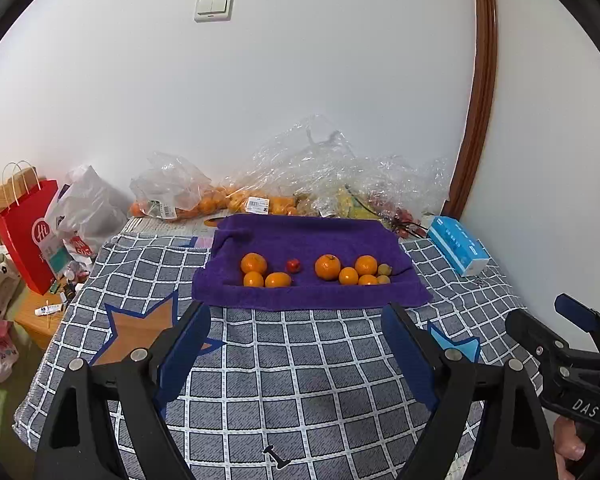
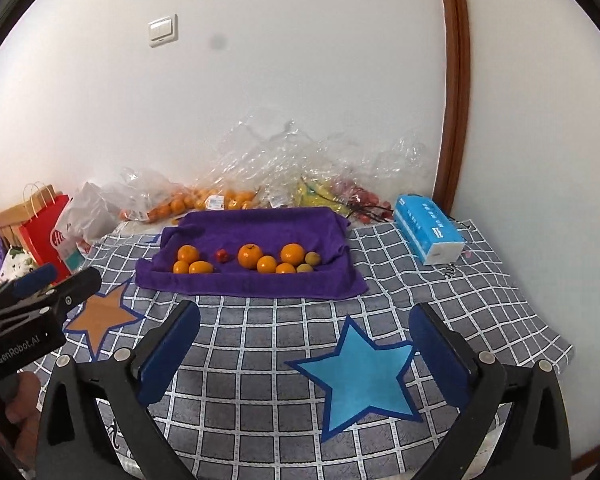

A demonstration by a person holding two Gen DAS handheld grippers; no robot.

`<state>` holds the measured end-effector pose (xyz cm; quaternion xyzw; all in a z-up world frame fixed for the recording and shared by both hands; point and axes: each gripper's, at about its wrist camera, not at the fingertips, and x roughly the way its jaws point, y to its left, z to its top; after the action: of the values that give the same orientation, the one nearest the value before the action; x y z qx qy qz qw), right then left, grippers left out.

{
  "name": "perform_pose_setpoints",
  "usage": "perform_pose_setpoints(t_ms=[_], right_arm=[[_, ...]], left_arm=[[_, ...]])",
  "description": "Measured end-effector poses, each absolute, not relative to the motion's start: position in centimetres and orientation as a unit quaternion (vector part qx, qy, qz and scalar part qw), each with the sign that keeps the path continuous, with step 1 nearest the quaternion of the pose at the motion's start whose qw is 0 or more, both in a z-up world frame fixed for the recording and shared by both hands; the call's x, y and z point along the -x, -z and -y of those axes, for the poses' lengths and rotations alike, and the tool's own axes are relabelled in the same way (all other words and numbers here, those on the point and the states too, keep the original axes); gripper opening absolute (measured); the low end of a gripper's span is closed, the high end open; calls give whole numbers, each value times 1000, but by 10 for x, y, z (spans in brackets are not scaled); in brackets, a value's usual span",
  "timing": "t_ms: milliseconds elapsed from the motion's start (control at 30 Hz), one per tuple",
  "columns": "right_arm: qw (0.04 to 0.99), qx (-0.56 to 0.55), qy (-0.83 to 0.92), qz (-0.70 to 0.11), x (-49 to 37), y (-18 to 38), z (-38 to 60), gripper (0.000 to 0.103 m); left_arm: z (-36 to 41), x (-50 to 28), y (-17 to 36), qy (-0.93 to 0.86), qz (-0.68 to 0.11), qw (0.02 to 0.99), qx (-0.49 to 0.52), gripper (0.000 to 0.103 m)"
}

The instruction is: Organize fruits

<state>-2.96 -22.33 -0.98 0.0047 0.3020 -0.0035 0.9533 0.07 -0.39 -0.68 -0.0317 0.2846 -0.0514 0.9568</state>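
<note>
Hovering open claws (image 1: 296, 320) above cloth (image 1: 300, 380)

Soft, even indoor light is filling both fisheye views, casting only faint shadows. The white wall (image 1: 300, 80) is glowing bright, nearly washed out. Straight lines are bending near the dark, vignetted corners. A grey smudge (image 2: 217, 42) is marking the right view.

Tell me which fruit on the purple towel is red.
The small round red fruit lying alone between the two orange clusters on the purple towel; all the other fruits there are orange or yellowish-green.
</note>
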Motion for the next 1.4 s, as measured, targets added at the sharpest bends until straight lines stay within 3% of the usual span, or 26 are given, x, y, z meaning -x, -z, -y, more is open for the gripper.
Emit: perform_pose_setpoints(t_ms=[1400], right_arm=[[956, -4, 9, -294, 39, 6, 222, 103]], left_arm=[[2, 0, 12, 45, -292, 955, 35, 87]])
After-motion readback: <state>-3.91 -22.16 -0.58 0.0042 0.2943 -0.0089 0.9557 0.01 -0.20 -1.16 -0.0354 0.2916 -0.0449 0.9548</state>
